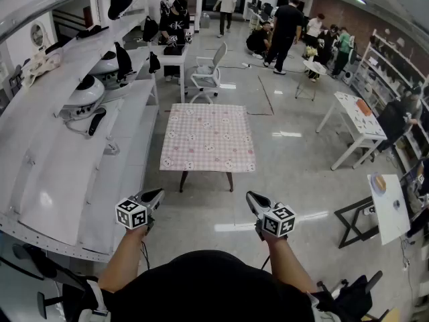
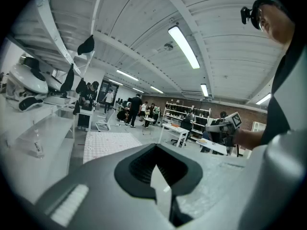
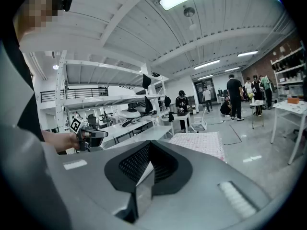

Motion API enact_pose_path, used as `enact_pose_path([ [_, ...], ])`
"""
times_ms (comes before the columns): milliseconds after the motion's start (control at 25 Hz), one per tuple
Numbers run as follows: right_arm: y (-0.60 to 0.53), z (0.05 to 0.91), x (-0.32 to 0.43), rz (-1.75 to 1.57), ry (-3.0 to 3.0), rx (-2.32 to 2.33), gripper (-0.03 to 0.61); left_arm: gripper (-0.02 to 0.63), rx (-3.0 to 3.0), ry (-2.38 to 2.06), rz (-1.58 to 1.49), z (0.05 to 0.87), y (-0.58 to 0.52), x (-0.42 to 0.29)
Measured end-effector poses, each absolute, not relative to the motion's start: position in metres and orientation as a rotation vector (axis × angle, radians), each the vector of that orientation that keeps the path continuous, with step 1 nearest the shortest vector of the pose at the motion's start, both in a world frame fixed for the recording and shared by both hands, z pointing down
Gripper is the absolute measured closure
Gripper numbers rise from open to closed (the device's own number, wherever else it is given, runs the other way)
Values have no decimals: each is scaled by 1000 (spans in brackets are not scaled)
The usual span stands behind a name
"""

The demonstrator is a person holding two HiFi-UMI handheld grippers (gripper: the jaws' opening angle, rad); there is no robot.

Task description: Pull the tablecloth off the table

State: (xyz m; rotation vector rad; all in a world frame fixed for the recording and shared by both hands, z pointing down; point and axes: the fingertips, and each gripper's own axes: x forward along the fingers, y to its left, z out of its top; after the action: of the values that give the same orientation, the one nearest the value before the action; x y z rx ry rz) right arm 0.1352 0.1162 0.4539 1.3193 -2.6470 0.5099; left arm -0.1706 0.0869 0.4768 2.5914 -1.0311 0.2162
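Note:
A pink checked tablecloth (image 1: 208, 138) covers a small table with dark legs (image 1: 182, 180), standing on the floor some way ahead of me. It also shows as a pale patterned patch, the tablecloth (image 2: 103, 145) in the left gripper view and the tablecloth (image 3: 199, 142) in the right gripper view. My left gripper (image 1: 159, 193) and right gripper (image 1: 249, 196) are held close to my body, well short of the table. Both point toward it and a little down. The left gripper (image 2: 156, 166) has its jaws together with nothing between them, and so does the right gripper (image 3: 147, 166).
Long white shelving (image 1: 80, 153) with helmets (image 1: 84, 99) runs along the left. A white office chair (image 1: 208, 72) stands beyond the table. White tables (image 1: 358, 123) and a black stand (image 1: 355, 220) are on the right. Several people (image 1: 285, 25) are at the back.

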Motion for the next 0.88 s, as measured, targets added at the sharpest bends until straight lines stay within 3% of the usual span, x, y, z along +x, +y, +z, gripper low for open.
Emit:
enact_pose_path([
  [880,58,471,210,580,-2706,1317,546,613,2578,-1076,250,484,25,-106],
])
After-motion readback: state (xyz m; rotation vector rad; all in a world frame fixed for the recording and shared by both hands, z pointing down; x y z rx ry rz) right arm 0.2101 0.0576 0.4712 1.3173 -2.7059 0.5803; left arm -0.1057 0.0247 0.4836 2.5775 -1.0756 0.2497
